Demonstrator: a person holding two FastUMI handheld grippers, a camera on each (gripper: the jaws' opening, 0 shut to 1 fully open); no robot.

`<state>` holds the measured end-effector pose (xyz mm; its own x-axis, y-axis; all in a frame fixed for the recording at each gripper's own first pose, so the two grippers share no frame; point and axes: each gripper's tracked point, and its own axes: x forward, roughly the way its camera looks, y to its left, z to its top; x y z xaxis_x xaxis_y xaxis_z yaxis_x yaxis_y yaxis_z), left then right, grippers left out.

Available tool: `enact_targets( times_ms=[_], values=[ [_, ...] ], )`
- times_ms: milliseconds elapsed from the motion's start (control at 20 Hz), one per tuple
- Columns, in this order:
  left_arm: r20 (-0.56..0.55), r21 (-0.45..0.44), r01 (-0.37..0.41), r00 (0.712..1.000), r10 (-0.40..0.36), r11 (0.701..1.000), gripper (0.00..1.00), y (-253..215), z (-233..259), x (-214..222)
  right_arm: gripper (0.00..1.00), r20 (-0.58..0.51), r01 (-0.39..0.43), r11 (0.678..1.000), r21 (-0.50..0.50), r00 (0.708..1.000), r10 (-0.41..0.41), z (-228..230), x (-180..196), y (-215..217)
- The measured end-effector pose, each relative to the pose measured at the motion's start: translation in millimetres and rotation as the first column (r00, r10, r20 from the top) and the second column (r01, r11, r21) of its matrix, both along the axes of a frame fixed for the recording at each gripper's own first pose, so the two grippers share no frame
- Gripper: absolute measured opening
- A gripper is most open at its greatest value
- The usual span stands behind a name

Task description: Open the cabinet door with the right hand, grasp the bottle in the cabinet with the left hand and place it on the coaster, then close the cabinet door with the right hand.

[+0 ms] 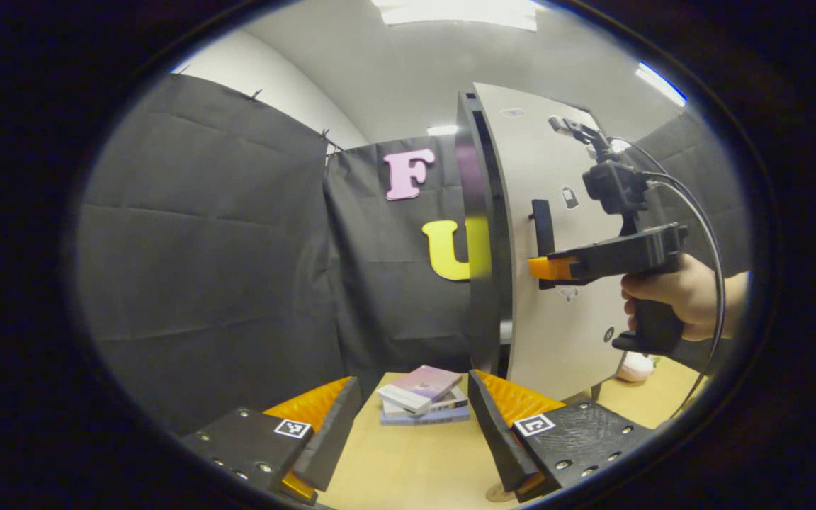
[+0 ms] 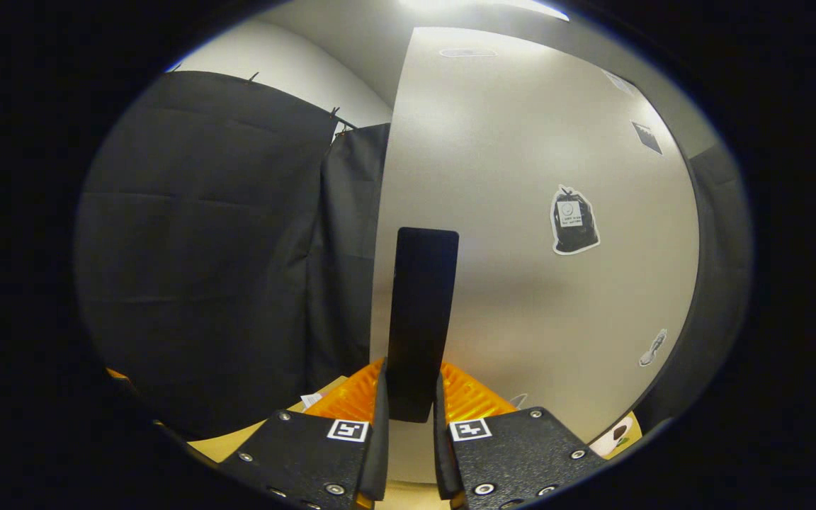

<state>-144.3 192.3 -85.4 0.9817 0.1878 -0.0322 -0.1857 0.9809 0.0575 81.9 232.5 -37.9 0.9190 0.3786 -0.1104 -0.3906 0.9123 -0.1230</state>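
A: Right gripper view: the right gripper (image 2: 411,397) is clamped on the cabinet door's (image 2: 521,297) handle (image 2: 422,312).
B: Swing the door along its hinge arc. The left gripper (image 1: 415,425) waits spread, empty; bottle probably behind the door.

Cabinet door (image 1: 557,234) barring the cabinet

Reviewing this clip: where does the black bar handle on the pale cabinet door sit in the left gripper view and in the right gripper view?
Left gripper view: the black bar handle stands upright right of centre on the pale grey cabinet door, with the right gripper at it.
Right gripper view: the handle rises at centre, its lower end between the right gripper fingers.
Shared landmark: the black bag-shaped sticker on the door.
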Motion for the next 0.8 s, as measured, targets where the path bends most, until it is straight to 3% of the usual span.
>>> enact_targets(
  times_ms=[150,200,250,300,500,800],
  values=[
    [0.052,0.039,0.04,0.998,-0.042,0.998,0.92,-20,22,-2,0.28,-0.007,-0.023,1.0,0.004,1.0,0.023,1,-14,-8],
    [0.064,0.052,0.043,0.997,-0.046,0.998,0.88,-28,26,-4,0.28,-0.003,-0.035,0.999,0.004,0.999,0.035,2,-18,-9],
    [0.064,0.056,0.042,0.997,-0.046,0.998,0.92,-36,27,-6,0.28,-0.001,-0.051,0.999,0.002,0.999,0.051,2,-23,-11],
    [0.06,0.048,0.038,0.997,-0.041,0.998,0.88,-44,25,-7,0.27,-0.004,-0.065,0.998,0.009,0.998,0.065,3,-28,-13],
    [0.056,0.026,0.04,0.998,-0.041,0.999,0.88,-77,37,-18,0.29,-0.021,-0.099,0.995,0.032,0.995,0.099,5,-48,-22],
    [0.044,0.077,0.047,0.998,-0.05,0.996,0.88,-124,54,-20,0.27,-0.057,-0.148,0.988,0.034,0.987,0.149,8,-73,-40]
  ],
)
